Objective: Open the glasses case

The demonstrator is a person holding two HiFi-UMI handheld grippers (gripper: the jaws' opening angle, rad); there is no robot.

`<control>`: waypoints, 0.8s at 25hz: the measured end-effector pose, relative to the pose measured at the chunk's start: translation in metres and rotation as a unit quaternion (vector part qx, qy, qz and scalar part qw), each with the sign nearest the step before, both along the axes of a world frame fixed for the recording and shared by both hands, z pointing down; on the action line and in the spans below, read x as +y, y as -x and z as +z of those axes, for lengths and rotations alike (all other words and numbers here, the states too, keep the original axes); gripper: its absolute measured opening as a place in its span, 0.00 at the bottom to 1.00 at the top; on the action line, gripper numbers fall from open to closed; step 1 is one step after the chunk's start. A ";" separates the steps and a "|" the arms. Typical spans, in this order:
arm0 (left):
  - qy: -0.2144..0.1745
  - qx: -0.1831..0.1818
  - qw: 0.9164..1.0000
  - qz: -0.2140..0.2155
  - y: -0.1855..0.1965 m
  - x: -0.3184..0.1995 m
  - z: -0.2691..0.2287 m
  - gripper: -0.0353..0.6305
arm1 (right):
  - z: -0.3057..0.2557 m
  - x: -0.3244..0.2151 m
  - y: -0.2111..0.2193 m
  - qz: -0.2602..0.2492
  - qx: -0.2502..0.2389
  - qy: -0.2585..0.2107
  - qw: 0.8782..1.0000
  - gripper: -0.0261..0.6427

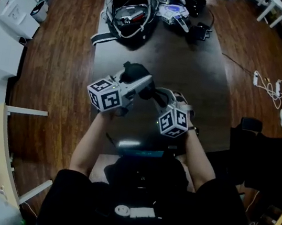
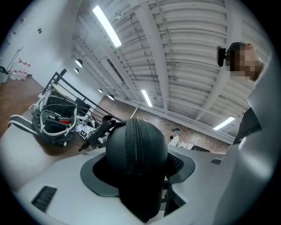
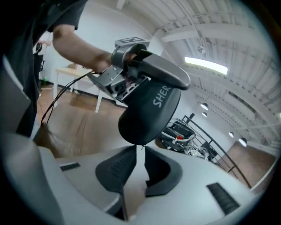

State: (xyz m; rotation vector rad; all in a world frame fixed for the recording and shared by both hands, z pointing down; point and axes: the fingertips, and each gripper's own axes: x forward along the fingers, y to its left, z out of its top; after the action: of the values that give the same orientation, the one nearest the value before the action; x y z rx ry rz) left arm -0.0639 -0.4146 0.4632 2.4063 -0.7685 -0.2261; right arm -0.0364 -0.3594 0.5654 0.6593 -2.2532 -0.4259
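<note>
**Black zip case held in the air between two claws**

The glasses case (image 2: 137,151) is black, hard-shelled and rounded like an egg at its end. A zip (image 2: 136,132) runs straight down the middle of the end, and it is closed. White lettering shows on one side. The case is off the dark table (image 1: 197,92), up in front of the person.

The left gripper (image 2: 138,173) clamps the case across its body, a pad on either side. The right gripper (image 3: 141,151) has its tips pressed together on the small zip tab (image 3: 141,148) hanging from the case's far end.

Count: one case, two grippers, one table and one dark bag (image 1: 128,9) at the table's far end.
</note>
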 end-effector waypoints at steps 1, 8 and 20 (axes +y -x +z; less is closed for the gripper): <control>-0.001 0.002 1.000 -0.002 0.000 0.000 -0.001 0.47 | -0.001 -0.001 0.001 0.009 -0.011 0.005 1.000 0.09; 0.017 0.045 0.999 -0.009 0.008 0.001 -0.004 0.46 | -0.005 0.001 0.004 0.030 -0.041 0.025 0.998 0.05; 0.003 -0.046 0.997 0.066 -0.016 0.019 0.010 0.45 | -0.005 -0.001 -0.002 -0.016 0.057 -0.021 0.998 0.05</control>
State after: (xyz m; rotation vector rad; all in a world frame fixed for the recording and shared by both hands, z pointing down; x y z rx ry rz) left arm -0.0482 -0.3954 0.4737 2.4648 -0.6460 -0.0589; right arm -0.0344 -0.3603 0.5608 0.6062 -2.1531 -0.5149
